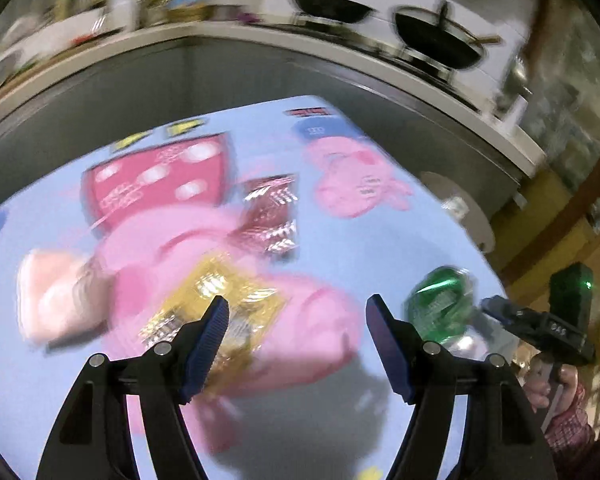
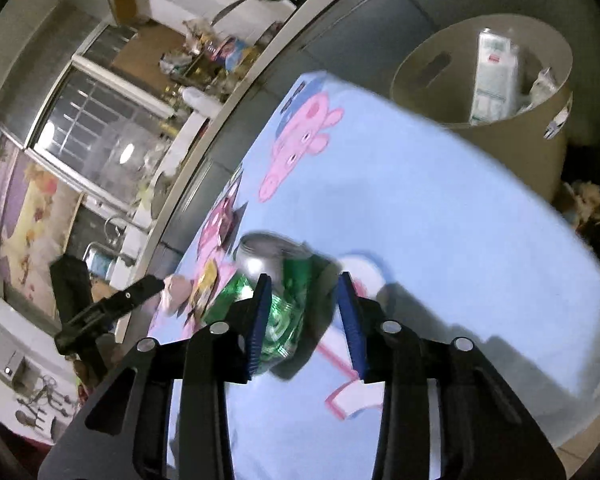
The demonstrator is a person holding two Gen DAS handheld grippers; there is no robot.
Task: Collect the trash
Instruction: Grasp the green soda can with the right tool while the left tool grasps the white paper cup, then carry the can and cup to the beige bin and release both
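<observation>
My left gripper [image 1: 298,312] is open above the blue cartoon-print table [image 1: 380,240]. A crinkled gold wrapper [image 1: 220,300] lies just past its left finger. A dark red foil wrapper [image 1: 274,216] lies farther back. A pale pink packet [image 1: 56,296] lies at the left. My right gripper [image 2: 304,292] holds a green drinks can [image 2: 280,304] between its jaws; the left pad touches it, and whether the right pad touches is unclear. The can also shows in the left wrist view [image 1: 440,300], with the right gripper [image 1: 540,324] behind it.
A beige bin [image 2: 512,136] stands beyond the table's far right edge, with a carton and other rubbish inside. A steel kitchen counter [image 1: 260,36] with two black woks runs behind the table. The left gripper shows at the left in the right wrist view [image 2: 112,304].
</observation>
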